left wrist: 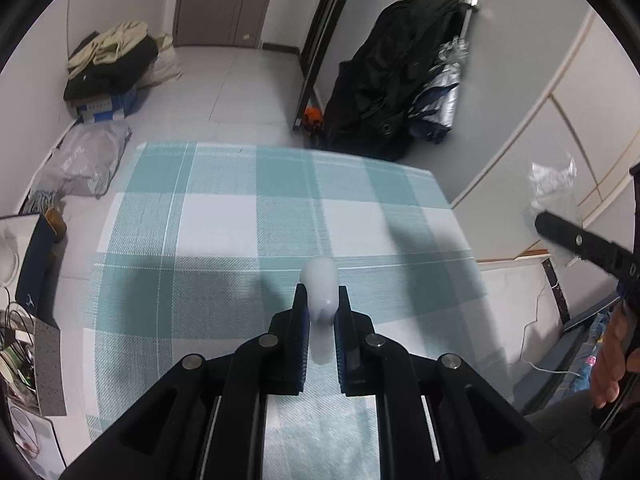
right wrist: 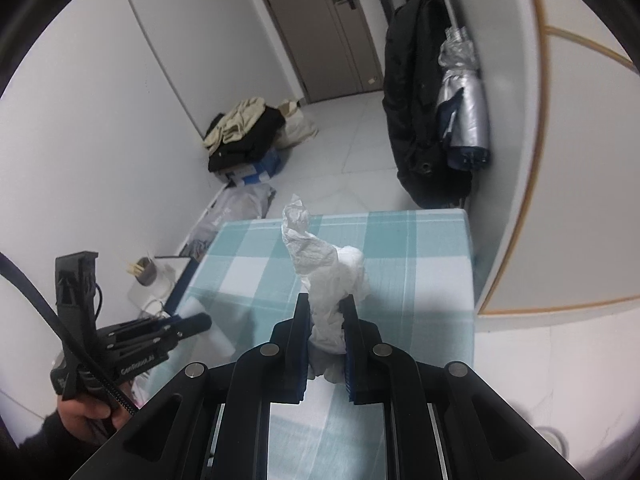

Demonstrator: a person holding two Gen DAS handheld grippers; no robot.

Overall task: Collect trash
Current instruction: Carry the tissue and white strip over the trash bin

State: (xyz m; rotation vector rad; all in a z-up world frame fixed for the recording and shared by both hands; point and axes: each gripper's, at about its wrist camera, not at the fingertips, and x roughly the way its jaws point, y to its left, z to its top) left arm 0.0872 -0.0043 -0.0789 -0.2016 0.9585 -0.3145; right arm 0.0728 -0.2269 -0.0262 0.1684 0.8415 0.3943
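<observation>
My left gripper (left wrist: pixel 321 300) is shut on a smooth white rounded piece of trash (left wrist: pixel 319 286) and holds it above the teal-and-white checked tablecloth (left wrist: pixel 224 216). My right gripper (right wrist: pixel 326 306) is shut on a crumpled white tissue (right wrist: pixel 320 264) that sticks up past the fingertips, above the same cloth (right wrist: pixel 400 264). The right gripper also shows at the right edge of the left wrist view (left wrist: pixel 576 240), with the tissue (left wrist: pixel 554 180) above it. The left gripper shows at lower left of the right wrist view (right wrist: pixel 200 322).
A black bag and a folded silver umbrella (left wrist: pixel 400 80) hang by the far right wall. Piled clothes on a blue box (left wrist: pixel 108 64) and a grey plastic bag (left wrist: pixel 84 156) lie on the floor at left. A cup with sticks (right wrist: pixel 146 270) and cables stand beside the table's left side.
</observation>
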